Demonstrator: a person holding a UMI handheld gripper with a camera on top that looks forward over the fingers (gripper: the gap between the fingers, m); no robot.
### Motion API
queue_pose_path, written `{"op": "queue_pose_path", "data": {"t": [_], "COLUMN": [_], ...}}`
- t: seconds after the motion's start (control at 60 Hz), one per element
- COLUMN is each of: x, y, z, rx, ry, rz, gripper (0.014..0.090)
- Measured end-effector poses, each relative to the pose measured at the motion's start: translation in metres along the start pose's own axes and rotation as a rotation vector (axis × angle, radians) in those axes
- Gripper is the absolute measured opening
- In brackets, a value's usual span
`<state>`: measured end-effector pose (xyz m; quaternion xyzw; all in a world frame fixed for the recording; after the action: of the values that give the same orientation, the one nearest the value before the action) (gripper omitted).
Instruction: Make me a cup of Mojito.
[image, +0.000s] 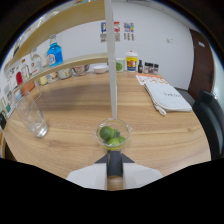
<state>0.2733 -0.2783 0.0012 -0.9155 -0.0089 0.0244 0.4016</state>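
One wooden surface (75, 107) fills most of the gripper view, and everything here is placed against the small clear cup (114, 134) that stands on it.

Far beyond the cup and off to its left, one two-tier wooden shelf (65, 64) curves along the surface's far edge. It carries a row of bottles and jars too small to count surely; one blue bottle (54, 52) stands out on it.

Beyond the cup to its right lies one white folded cloth (167, 96), with a printed sheet (150, 79) just behind it. Past the cloth's right side, off the surface, sits one dark chair (212, 117).

One white upright pole (112, 60) rises from the surface just behind the cup and runs up out of view.

One empty tall glass (33, 116) stands well to the cup's left, apart from it.

Straight back from the cup, near the wall, one white tub with a yellow label (131, 62) stands beside a few small dark bottles (148, 67).

The cup itself holds limes (106, 133): one dark green piece is clear, with paler green pieces under it whose count I cannot tell.

The jaws (114, 172) stand just short of the cup; the cup rests on the surface right ahead of their tips. Whether they are apart or together I cannot tell.
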Motion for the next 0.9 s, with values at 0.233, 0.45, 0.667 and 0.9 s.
{"op": "queue_pose_path", "data": {"t": [0.233, 0.45, 0.667, 0.9], "x": [0.010, -0.024, -0.116, -0.211], "y": [-0.019, -0.066, -0.081, -0.066], "z": [-0.021, -0.084, -0.141, -0.144], "rx": [0.053, 0.183, 0.272, 0.254], "ry": [0.062, 0.119, 0.132, 0.085], "rz": [0.037, 0.030, -0.020, -0.023], "gripper": [0.0869, 0.0852, 0.0849, 0.0860]}}
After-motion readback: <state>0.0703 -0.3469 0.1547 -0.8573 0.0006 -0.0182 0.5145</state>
